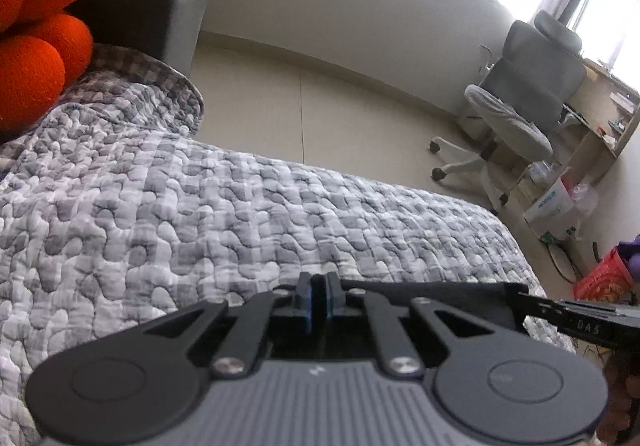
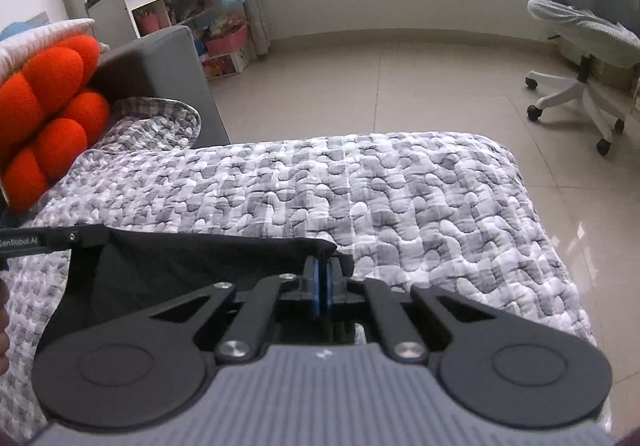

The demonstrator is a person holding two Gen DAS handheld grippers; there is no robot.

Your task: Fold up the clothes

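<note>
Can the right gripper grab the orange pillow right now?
Probably not. The right gripper is shut on the black cloth, and the orange pillow sits far off across the quilt. It would need to let go first.

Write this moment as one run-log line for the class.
left gripper: shut on black garment edge | right gripper: shut on same edge | garment over grey quilt | fold not yet made

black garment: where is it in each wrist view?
Left wrist: the black garment is a thin strip at lower centre-right, just beyond the left gripper.
Right wrist: lower left, a wide dark sheet reaching the right gripper.
Shared landmark: orange cushion, upper left in both.
</note>
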